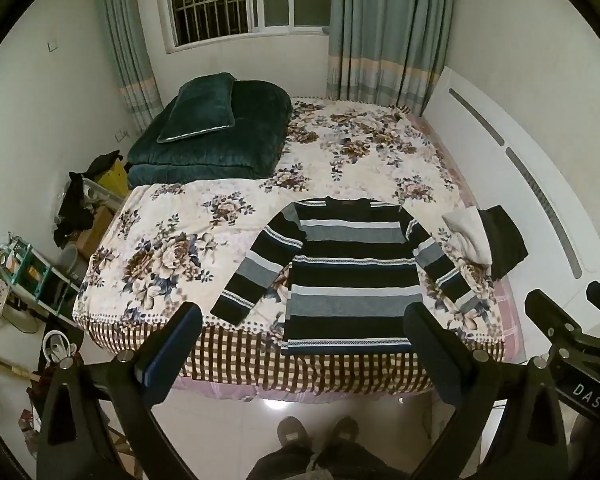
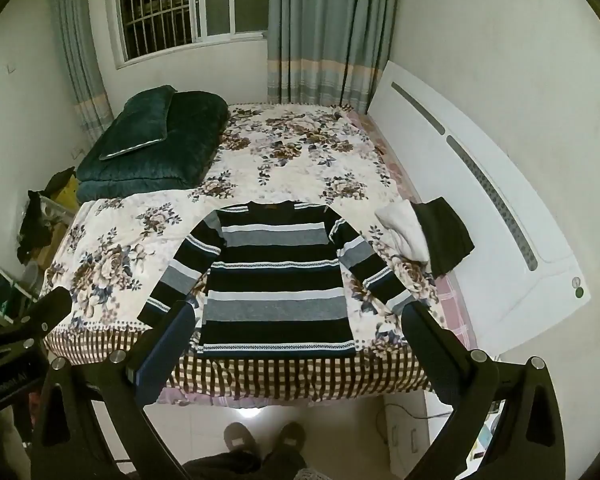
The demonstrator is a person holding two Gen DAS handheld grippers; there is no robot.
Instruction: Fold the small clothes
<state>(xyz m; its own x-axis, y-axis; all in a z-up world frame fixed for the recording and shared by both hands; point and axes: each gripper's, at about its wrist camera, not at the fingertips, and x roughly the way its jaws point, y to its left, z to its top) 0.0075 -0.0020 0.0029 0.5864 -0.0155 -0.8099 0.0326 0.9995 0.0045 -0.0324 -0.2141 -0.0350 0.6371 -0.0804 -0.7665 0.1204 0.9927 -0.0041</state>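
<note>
A black, grey and white striped sweater (image 1: 350, 276) lies flat on the floral bedspread (image 1: 188, 240), sleeves spread, hem at the near bed edge; it also shows in the right wrist view (image 2: 274, 280). My left gripper (image 1: 302, 320) is open and empty, held above the floor short of the hem. My right gripper (image 2: 296, 316) is open and empty at the same height, its fingers framing the hem. The right gripper's fingers (image 1: 556, 312) show at the right of the left wrist view. The left gripper's finger (image 2: 52, 300) shows at the left of the right wrist view.
A folded white cloth (image 1: 470, 234) and a folded black cloth (image 1: 502, 240) lie right of the sweater. A dark green quilt with a pillow (image 1: 216, 136) sits at the far left. The white headboard (image 1: 520, 168) runs along the right. Shelves and clutter (image 1: 32, 272) stand left. My feet (image 1: 318, 436) are below.
</note>
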